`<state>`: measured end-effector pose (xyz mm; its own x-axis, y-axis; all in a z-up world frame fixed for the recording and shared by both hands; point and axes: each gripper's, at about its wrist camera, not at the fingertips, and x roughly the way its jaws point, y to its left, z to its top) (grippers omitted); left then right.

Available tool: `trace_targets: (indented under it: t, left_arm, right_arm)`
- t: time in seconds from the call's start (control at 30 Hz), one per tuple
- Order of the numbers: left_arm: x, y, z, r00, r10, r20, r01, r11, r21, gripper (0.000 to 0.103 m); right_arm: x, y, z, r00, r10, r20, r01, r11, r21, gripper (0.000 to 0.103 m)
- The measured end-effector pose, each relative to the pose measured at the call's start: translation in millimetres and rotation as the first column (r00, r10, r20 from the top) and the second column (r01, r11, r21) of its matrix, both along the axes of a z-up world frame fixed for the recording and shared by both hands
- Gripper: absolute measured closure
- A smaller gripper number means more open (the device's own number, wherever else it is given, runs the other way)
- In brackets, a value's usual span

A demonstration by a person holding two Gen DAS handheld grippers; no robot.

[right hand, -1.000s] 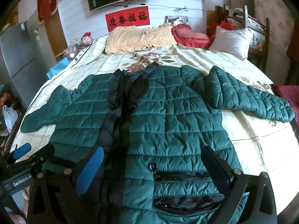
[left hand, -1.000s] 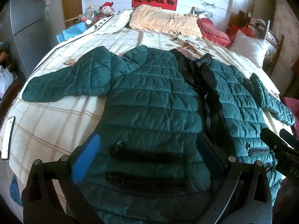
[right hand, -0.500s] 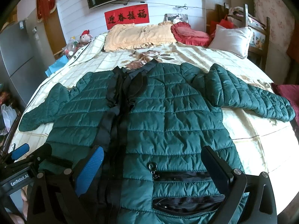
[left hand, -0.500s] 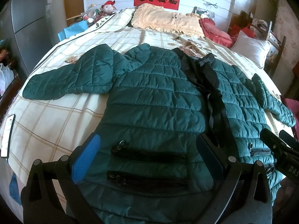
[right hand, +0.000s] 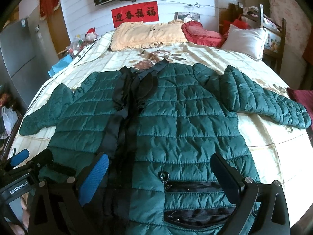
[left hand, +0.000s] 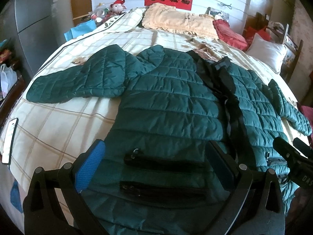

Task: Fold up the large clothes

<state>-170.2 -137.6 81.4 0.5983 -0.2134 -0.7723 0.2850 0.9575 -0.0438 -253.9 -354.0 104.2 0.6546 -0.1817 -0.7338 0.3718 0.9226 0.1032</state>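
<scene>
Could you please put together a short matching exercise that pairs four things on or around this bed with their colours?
Things:
1. quilted jacket
2. frilled pillow
3. wall banner
4. plain pillow by the chair

Colours:
A. white
B. red with black characters
C. dark green
D. pale yellow

Pairs: 1-C, 2-D, 3-B, 4-A

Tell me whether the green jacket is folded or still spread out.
Spread out. The green jacket lies flat, front up, on the bed, both sleeves stretched sideways, nothing doubled over. Both grippers hover open above its hem.
</scene>
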Motion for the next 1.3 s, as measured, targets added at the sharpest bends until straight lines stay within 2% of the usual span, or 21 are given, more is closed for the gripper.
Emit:
trace_targets:
  t: [0.4,0.63,0.77,0.93,1.13,1.3]
  left_arm:
    - [13.0,20.8,-2.2,0.999,0.047,-0.004,-0.047,0.999,0.012,0.0]
    - [36.7,50.4,-3.0,0.993,0.116,-0.032,-0.116,0.993,0.002,0.0]
    - [62.2,86.2,0.2,0.979,0.202,-0.027,-0.202,0.979,-0.003,0.0]
    - [106.0,139.4,-3.6,0.944,0.33,-0.021,-0.329,0.943,0.042,0.0]
    - [163.4,212.9,-22.2,0.861,0.505,-0.058,-0.504,0.863,0.041,0.0]
    - [206.9,261.2,-40.2,0.792,0.603,-0.098,-0.601,0.798,0.05,0.0]
  right_arm:
    - [13.4,7.5,-2.2,1.0,0.023,-0.004,-0.023,1.0,0.01,0.0]
    - [21.0,14.9,-1.2,0.999,0.05,-0.004,-0.05,0.999,-0.002,0.0]
    - [23.0,15.5,-2.4,0.998,0.059,-0.01,-0.059,0.998,0.0,0.0]
    - [22.9,14.8,-3.5,0.998,0.06,-0.013,-0.06,0.998,0.007,0.0]
    - [26.2,15.8,-6.7,0.997,0.069,-0.029,-0.069,0.998,0.006,0.0]
    - [28.5,13.7,-9.8,0.997,0.064,-0.047,-0.063,0.998,0.01,0.0]
